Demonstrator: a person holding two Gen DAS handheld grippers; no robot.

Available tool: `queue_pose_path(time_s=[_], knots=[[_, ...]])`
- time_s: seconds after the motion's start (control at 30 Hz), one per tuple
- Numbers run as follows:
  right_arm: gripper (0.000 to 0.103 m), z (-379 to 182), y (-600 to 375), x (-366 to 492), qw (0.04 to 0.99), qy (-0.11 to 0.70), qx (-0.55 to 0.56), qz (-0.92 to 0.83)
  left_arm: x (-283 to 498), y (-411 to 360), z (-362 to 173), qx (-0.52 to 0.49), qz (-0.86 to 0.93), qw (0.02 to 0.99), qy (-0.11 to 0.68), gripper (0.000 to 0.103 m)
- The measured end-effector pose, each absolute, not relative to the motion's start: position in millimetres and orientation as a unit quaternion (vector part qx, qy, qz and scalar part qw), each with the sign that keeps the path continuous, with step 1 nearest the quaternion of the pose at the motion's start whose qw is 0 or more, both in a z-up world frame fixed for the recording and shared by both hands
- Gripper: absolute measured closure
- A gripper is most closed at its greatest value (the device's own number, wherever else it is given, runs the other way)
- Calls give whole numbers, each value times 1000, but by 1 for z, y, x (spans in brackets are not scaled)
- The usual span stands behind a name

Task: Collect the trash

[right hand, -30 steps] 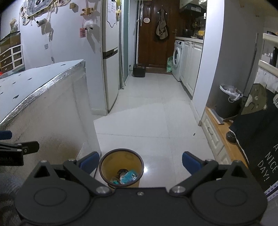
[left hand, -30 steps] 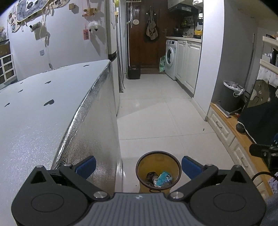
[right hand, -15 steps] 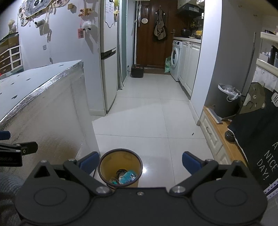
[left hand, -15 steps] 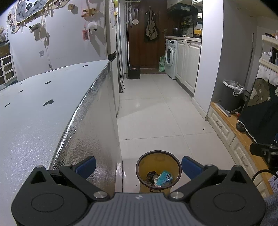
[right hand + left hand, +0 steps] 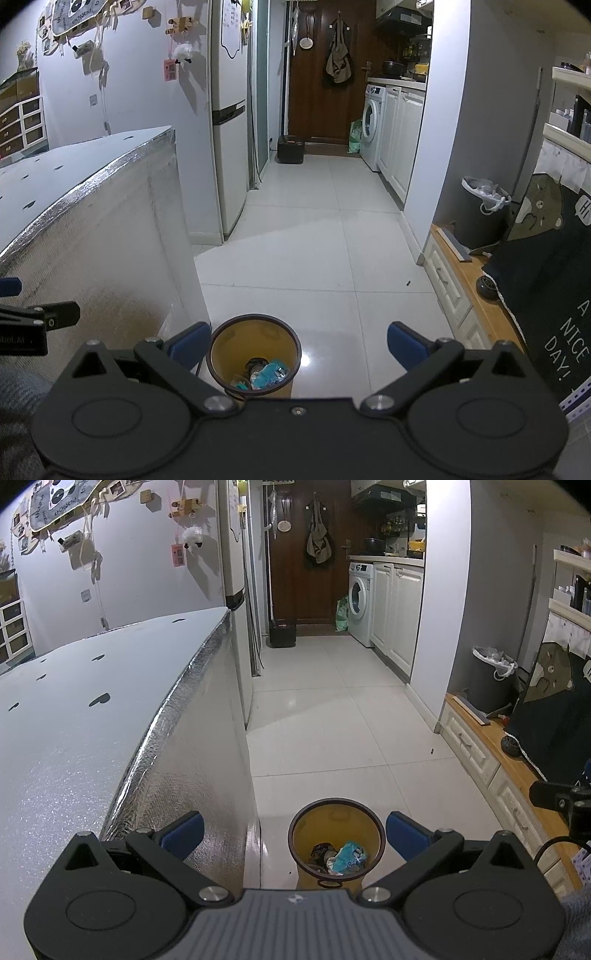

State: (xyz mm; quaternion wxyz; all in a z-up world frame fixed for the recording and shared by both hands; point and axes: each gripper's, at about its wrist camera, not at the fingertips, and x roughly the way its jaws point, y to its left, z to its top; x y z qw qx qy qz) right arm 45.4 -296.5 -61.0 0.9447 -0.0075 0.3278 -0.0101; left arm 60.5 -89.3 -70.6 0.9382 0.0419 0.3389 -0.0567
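Observation:
A small yellow waste bin (image 5: pixel 337 814) with a dark rim stands on the white tiled floor, beside the foil-covered table. It holds a crumpled blue-green wrapper (image 5: pixel 347 854) and other dark scraps. My left gripper (image 5: pixel 294 832) is open and empty, high above the bin. In the right wrist view the same bin (image 5: pixel 254 332) with the wrapper (image 5: pixel 269 373) sits below my right gripper (image 5: pixel 299 343), which is open and empty. The left gripper's side shows at that view's left edge (image 5: pixel 37 323).
A foil-covered table (image 5: pixel 92 738) fills the left. A fridge (image 5: pixel 229 147) stands behind it. A corridor of white tiles (image 5: pixel 332 709) leads to a washing machine (image 5: pixel 360 596) and a brown door. A grey lined bin (image 5: pixel 489 679) and a wooden bench (image 5: pixel 476 295) are on the right.
Both views have shifted only slightly; the right gripper has drifted a little, so the bin sits slightly further left in its view. Both grippers stay open and empty.

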Motion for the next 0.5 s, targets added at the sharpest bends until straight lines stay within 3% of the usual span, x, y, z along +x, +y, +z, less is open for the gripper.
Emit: queue_pose_path(time_s=[0.5], knots=[[0, -61, -296, 46, 945, 328, -8, -10, 60, -89, -71, 43, -58, 938, 340, 0]])
